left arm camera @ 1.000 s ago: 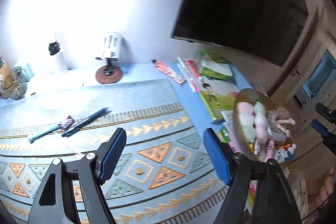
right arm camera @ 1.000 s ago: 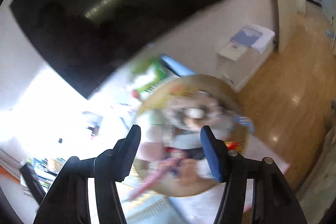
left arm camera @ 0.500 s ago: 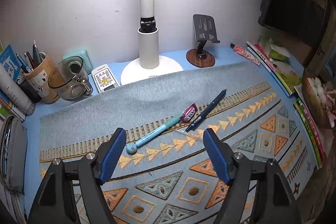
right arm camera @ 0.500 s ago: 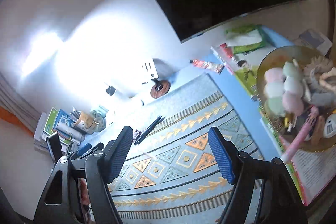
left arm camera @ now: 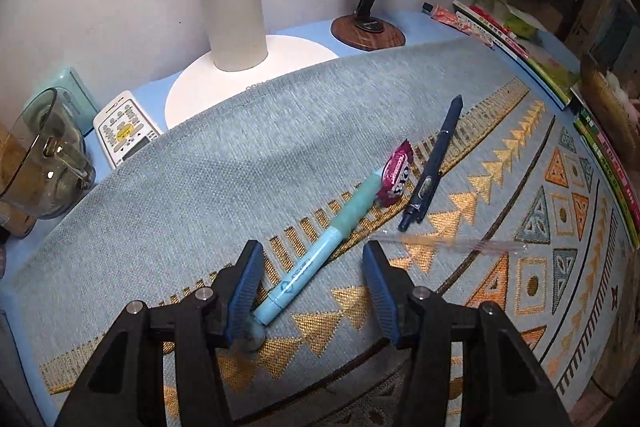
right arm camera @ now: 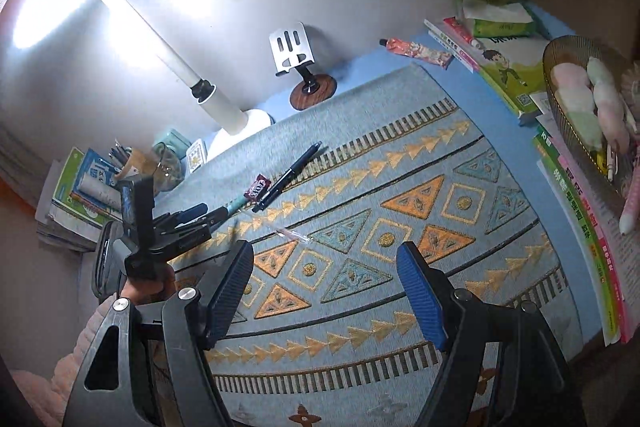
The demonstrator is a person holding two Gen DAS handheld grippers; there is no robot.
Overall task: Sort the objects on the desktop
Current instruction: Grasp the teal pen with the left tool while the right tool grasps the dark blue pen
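1. The left claw (left arm camera: pixel 310 291) is closing around the pale teal pen with a ball end (left arm camera: pixel 316 255); its pads do not yet press it.
2. The pen lies on the grey patterned mat (left arm camera: pixel 200 187), beside a pink candy wrapper (left arm camera: pixel 396 173) and dark blue pen (left arm camera: pixel 430 171).
3. The right claw (right arm camera: pixel 326 295) hangs wide open and empty over the mat.
4. Only the right view shows the wire basket of soft toys (right arm camera: pixel 560 95) on the blue bench (right arm camera: pixel 472 95); only the left shows the white remote's (left arm camera: pixel 124 131) buttons.

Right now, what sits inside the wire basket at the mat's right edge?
In the wire basket, pastel pink, green and white plush pieces fill the top, with a few pens at the near side. Anything beneath the plush is covered.
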